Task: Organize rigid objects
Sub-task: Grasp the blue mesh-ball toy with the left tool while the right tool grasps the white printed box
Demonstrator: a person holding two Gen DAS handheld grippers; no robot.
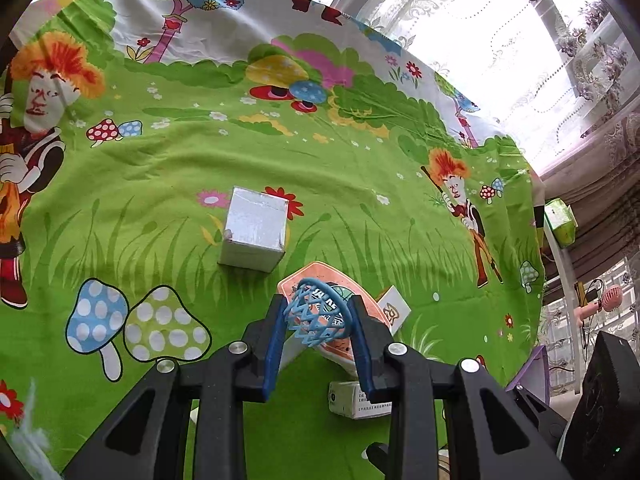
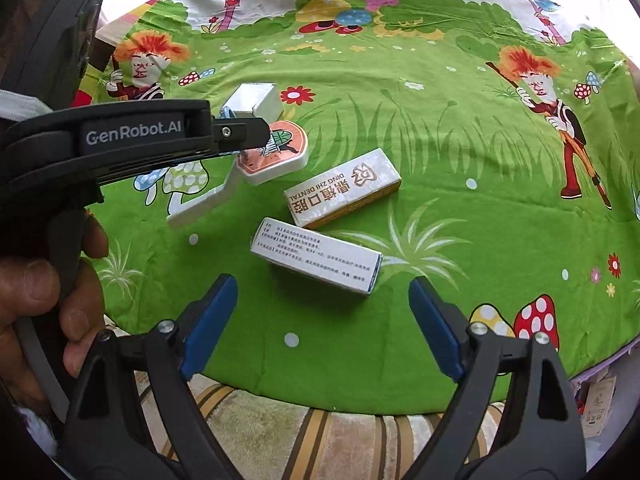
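Printed box (image 2: pixel 316 261), long axis left-right

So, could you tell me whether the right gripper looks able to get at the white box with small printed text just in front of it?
Probably yes: the right gripper is open, the white box lies just beyond its pads, and nothing sits between them.

We see a cloth (image 2: pixel 460 152) spread over the desk. On it, a cube box (image 2: pixel 256 100) sits far back. Just in front of it lies a flat pack (image 2: pixel 276 156). To the right of the pack lies a long box (image 2: pixel 344 188). Another long box (image 2: pixel 316 260) lies in front of that one, near our side.
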